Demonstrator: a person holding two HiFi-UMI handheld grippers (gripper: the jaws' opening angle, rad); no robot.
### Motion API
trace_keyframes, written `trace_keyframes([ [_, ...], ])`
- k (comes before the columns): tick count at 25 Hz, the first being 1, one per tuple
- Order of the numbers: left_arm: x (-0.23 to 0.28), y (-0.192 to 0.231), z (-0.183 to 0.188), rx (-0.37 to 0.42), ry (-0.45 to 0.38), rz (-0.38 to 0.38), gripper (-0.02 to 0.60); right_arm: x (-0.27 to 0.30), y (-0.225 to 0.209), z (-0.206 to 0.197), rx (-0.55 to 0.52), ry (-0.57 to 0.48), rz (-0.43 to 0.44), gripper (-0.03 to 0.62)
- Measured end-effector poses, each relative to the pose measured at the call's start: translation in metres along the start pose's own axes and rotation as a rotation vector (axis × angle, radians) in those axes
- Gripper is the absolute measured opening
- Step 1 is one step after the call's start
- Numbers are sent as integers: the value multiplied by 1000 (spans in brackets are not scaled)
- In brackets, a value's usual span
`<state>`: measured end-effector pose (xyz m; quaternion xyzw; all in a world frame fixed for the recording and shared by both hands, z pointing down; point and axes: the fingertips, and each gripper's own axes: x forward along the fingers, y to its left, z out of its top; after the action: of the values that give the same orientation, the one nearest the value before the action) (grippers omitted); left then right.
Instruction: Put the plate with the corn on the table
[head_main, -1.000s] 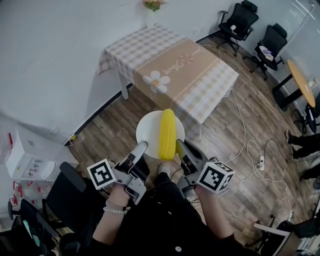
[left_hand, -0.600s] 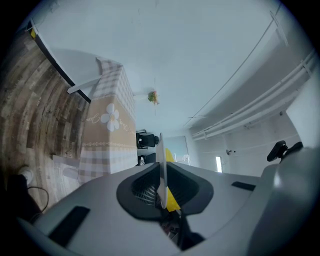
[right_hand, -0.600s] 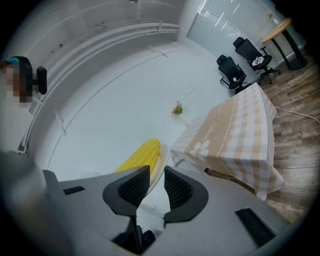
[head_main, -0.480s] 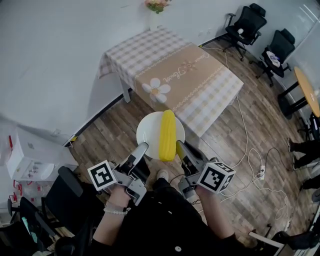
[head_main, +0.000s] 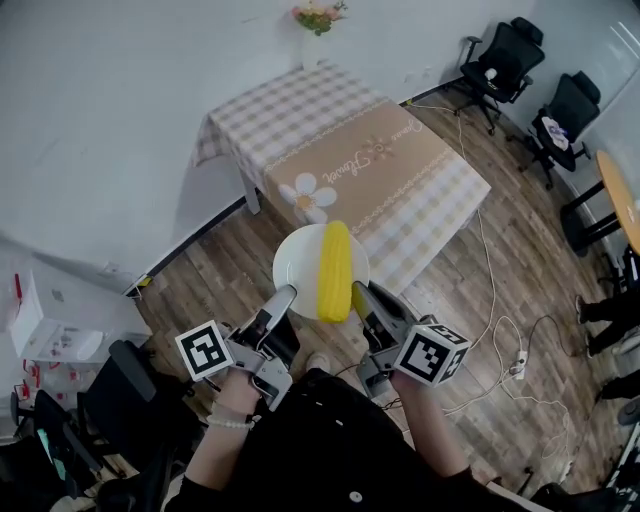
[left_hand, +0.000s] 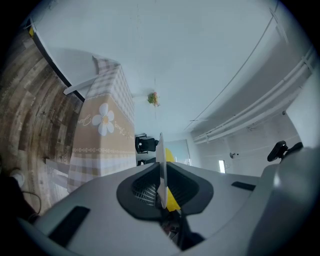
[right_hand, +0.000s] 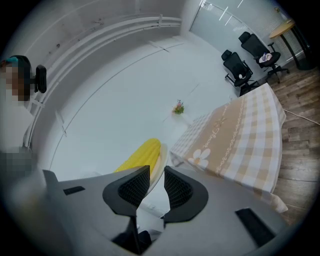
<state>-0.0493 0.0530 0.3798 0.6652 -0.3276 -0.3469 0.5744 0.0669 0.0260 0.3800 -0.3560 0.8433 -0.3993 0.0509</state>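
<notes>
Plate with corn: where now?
Head view, centre: the plate is held in the air between the left gripper and right gripper, near the front edge of the table.

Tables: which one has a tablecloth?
The rectangular table ahead, draped in a beige checked cloth with a daisy; the round orange-topped table at the right edge has none.

A white round plate (head_main: 296, 262) is held level in the air, short of the table, with its near rim pinched on one side by the left gripper (head_main: 287, 294) and on the other by the right gripper (head_main: 357, 291). On it lies a yellow cob of corn (head_main: 334, 270), set lengthwise toward the table and reaching nearly from rim to rim. The rectangular table (head_main: 350, 150) stands beyond the plate, draped in a pale checked cloth with a tan runner bearing a white daisy.
</notes>
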Motion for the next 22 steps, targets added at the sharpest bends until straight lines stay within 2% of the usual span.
trace_keyframes([
  [5, 12, 7, 2, 8, -13, 2, 41, 7, -12, 6, -3, 6, 9, 120],
  [12, 56, 10, -1, 3, -22, 15, 41, 10, -43, 40, 2, 11, 13, 120],
  [22, 62, 11, -6, 9, -7, 22, 40, 6, -49, 42, 3, 10, 0, 120],
])
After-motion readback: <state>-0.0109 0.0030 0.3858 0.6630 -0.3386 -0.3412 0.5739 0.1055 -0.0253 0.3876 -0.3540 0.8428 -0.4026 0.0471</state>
